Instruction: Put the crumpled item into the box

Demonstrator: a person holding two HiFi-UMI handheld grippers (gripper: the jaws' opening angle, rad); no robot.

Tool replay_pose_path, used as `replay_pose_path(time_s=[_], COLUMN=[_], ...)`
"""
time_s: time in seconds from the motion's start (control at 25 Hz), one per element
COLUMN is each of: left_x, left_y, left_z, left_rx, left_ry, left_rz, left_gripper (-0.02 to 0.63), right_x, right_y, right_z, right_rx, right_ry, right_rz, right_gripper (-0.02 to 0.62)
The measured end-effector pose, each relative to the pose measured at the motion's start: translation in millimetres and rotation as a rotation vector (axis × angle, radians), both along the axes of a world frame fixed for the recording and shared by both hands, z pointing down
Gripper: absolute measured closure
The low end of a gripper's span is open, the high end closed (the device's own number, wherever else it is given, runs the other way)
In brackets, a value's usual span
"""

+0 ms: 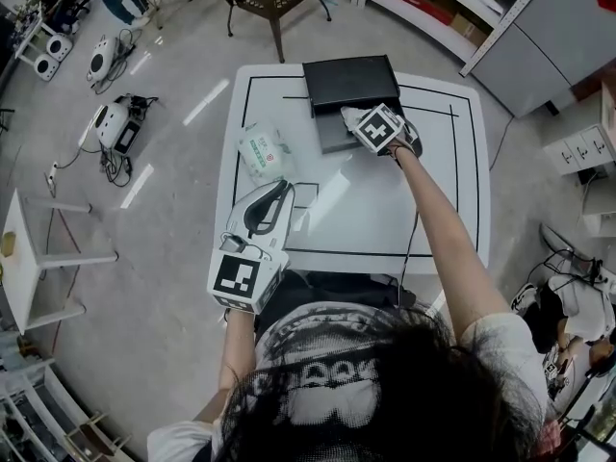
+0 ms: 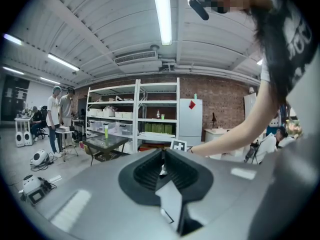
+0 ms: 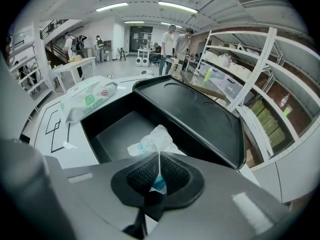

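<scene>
A crumpled white wrapper with blue print (image 3: 151, 142) hangs from my right gripper (image 3: 159, 156), whose jaws are shut on it. It sits just above the open tray of the black box (image 3: 118, 132), near the tray's front edge. The box's lid (image 3: 199, 113) lies folded back to the right. From the head view, the right gripper (image 1: 363, 121) is at the box (image 1: 348, 83) on the table's far side, with the wrapper (image 1: 348, 114) at its tip. My left gripper (image 1: 281, 191) rests low at the table's near left, jaws together and holding nothing (image 2: 162, 156).
A white and green tissue packet (image 1: 265, 152) lies on the white table (image 1: 443, 200) left of the box; it also shows in the right gripper view (image 3: 87, 98). Shelving, stools and gear on the floor surround the table. People stand in the background.
</scene>
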State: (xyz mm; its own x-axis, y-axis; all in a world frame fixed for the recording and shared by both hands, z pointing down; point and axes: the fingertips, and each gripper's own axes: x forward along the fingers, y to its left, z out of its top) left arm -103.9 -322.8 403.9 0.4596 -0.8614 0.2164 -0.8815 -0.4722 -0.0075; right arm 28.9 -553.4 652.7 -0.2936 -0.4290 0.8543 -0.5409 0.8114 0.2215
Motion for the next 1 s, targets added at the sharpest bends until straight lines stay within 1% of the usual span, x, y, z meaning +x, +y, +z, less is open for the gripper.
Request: replay_pose_path(time_s=[0.08, 0.16, 0.24, 0.36, 0.48, 0.6, 0.72, 0.76, 1.0], left_x=[-2, -3, -3, -5, -7, -8, -9, -10, -21], left_y=[-2, -3, -4, -5, -7, -8, -10, -10, -13], left_z=[0, 0, -1, -2, -3, -3, -4, -4, -9], left_rx=[-0.001, -0.002, -0.001, 0.003, 0.006, 0.006, 0.005, 0.004, 0.007], left_ry=[0.002, 0.005, 0.008, 0.016, 0.022, 0.019, 0.020, 0.021, 0.020], left_rz=[-0.004, -0.004, -0.003, 0.002, 0.010, 0.032, 0.058, 0.065, 0.115], left_gripper=[0.606, 0.606, 0.606, 0.606, 0.606, 0.606, 0.606, 0.606, 0.606], right_x=[-4, -5, -5, -4, -2, -4, -7, -8, -17], right_y=[3, 9, 13, 18, 19, 25, 39, 44, 92], right_z=[1, 2, -2, -12, -33, -60, -92, -102, -153], right_rx=[-0.022, -0.052, -0.048, -0.007, 0.051, 0.113, 0.169, 0.188, 0.264], right_ry=[-0.024, -0.056, -0.067, -0.071, -0.112, -0.187, -0.264, -0.290, -0.445], right_rz=[-0.011, -0.007, -0.021, -0.048, -0.036, -0.018, 0.013, 0.024, 0.096], right_gripper=[0.565, 0.517, 0.488, 0.483, 0.485, 0.488, 0.506, 0.517, 0.517])
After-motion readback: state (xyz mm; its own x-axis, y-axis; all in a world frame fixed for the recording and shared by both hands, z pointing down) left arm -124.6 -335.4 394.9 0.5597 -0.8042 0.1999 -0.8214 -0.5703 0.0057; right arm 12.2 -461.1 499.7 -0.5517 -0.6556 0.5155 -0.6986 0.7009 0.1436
